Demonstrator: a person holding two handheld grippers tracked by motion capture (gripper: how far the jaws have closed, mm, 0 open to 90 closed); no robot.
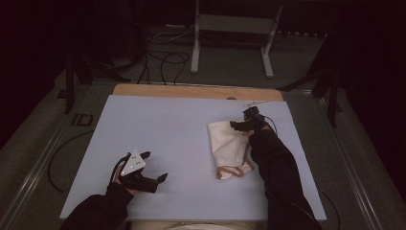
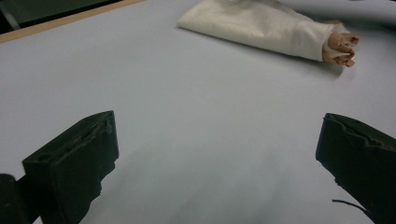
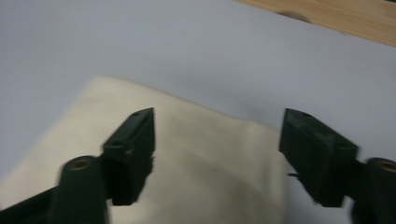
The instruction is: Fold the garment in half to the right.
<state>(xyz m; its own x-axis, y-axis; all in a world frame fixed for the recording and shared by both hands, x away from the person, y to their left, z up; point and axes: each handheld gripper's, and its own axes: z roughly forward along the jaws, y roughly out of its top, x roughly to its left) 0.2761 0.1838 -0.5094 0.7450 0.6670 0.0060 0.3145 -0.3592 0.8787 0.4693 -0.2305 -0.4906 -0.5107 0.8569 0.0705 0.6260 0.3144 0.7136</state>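
A folded cream cloth bag [image 1: 229, 143] with brown handles [image 1: 234, 170] lies on the right half of the pale mat [image 1: 167, 124]. My right gripper [image 1: 242, 120] hovers over the bag's far edge, and in the right gripper view it [image 3: 218, 119] is open, with the cream cloth [image 3: 201, 158] below the gap and nothing pinched. My left gripper [image 1: 155, 166] rests near the front left of the mat, open and empty. In the left gripper view it [image 2: 218, 126] points across bare mat toward the bag [image 2: 261, 25], whose brown handles [image 2: 341, 46] stick out at the right end.
A wooden table edge [image 1: 191, 91] runs along the far side of the mat. Beyond it are a grey metal stand [image 1: 230, 28] and black cables [image 1: 167, 62] on the floor. The surroundings are dark.
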